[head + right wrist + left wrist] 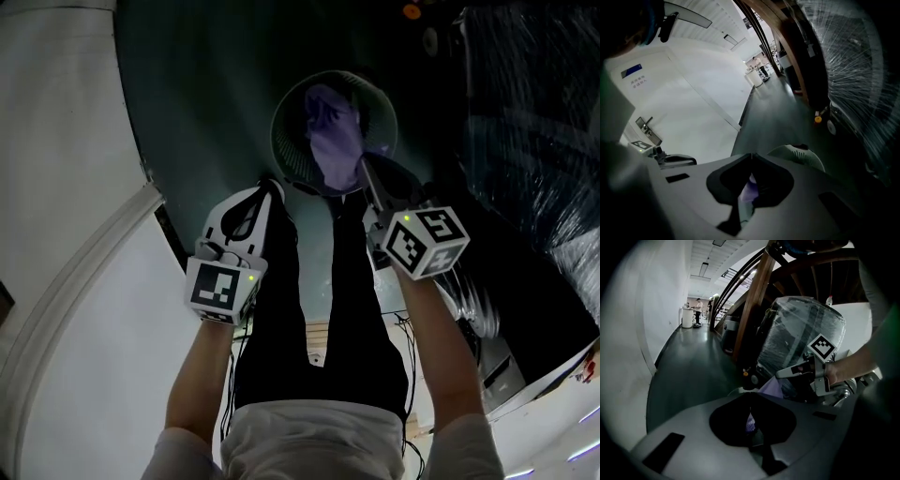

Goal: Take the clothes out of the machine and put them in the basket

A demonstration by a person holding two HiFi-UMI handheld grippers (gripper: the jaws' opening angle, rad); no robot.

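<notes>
A round slatted basket [283, 112] stands on the dark floor below me, its pale rim also in the right gripper view [802, 154]. A purple garment [334, 141] hangs into it. My right gripper [366, 165] is over the basket's right rim, shut on the garment, and purple cloth [751, 186] shows between its black pads. My left gripper [270, 185] is at the basket's near left rim. Its pads meet too, with purple cloth [750, 420] pinched between them. From the left gripper view the right gripper [782, 374] appears with the garment [769, 386] hanging under it.
A large machine wrapped in clear plastic film [525, 141] stands right of the basket, also in the left gripper view [801, 333]. A white wall and door [66, 187] run along the left. My black trousers [328, 309] fill the space between the arms. People stand far down the corridor [698, 305].
</notes>
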